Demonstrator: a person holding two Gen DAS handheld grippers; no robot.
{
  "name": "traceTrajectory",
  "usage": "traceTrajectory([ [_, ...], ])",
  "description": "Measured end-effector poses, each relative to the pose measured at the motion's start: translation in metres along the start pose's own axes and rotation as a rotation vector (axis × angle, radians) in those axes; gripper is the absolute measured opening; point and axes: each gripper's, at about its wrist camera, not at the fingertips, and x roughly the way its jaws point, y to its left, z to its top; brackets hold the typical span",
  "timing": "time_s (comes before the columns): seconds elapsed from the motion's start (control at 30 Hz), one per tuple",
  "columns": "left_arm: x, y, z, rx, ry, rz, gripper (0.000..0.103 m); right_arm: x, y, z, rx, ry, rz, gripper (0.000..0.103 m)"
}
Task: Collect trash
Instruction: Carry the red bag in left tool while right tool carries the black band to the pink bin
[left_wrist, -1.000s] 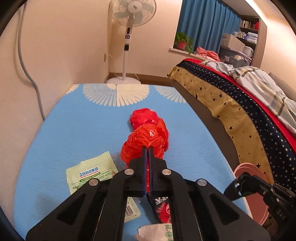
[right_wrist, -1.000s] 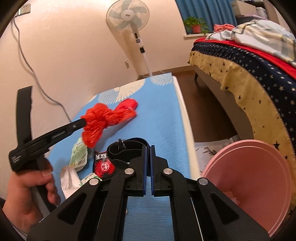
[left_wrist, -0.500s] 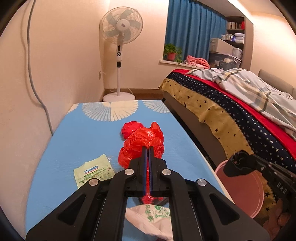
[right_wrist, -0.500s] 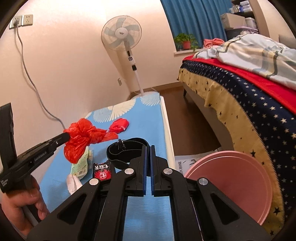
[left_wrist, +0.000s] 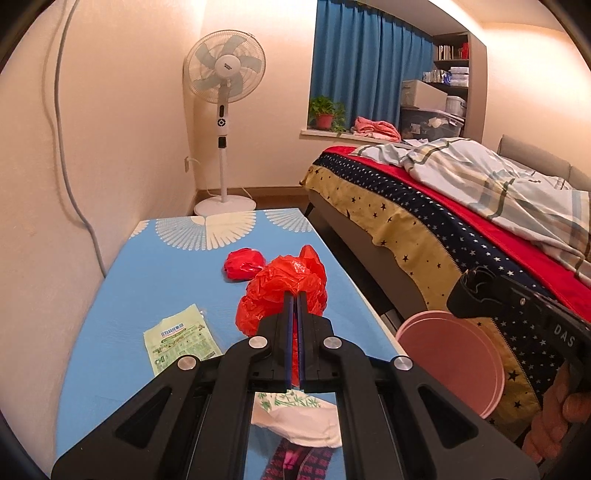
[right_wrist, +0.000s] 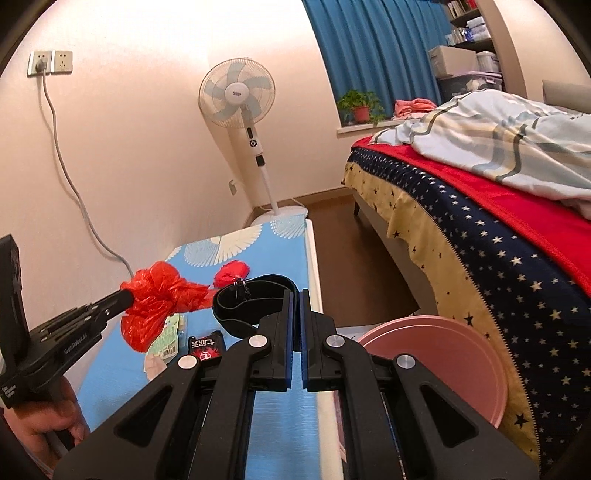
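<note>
My left gripper (left_wrist: 294, 295), clamped on the red bag (left_wrist: 282, 290), has lifted it off the blue table (left_wrist: 147, 273) at frame centre, ready for the pink bin (right_wrist: 439, 365) lower right; my right gripper (right_wrist: 295, 293) hangs nearly closed, empty.

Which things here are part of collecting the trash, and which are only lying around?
For the job:
- red plastic bag, held in the left tongs
- red wad
- green packet
- white wrapper
- pink bin

Only lying around:
- fan
- bed
- potted plant
- black strap
</note>
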Motion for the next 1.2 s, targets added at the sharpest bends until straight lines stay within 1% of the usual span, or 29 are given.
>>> traceTrajectory([
  [0.2,-0.010,-0.006,-0.004,-0.005,-0.003,-0.013,0.002,-0.012,-0.007,0.006,0.009,-0.022,-0.013,0.003],
  [0.43,-0.013,-0.010,-0.015,-0.056,0.011,-0.031,0.002,-0.025,-0.013,0.013,0.006,-0.050,-0.033,0.003],
  [0.7,-0.015,-0.029,-0.019,-0.012,0.004,-0.050,0.002,-0.029,-0.024,0.012,0.026,-0.051,-0.070,0.003],
  [0.93,-0.012,-0.037,-0.020,-0.012,0.003,-0.078,0.001,-0.026,-0.032,0.011,0.041,-0.047,-0.100,0.003],
  [1.2,0.002,-0.050,-0.024,-0.007,0.017,-0.112,0.001,-0.021,-0.040,0.010,0.055,-0.040,-0.132,0.003],
])
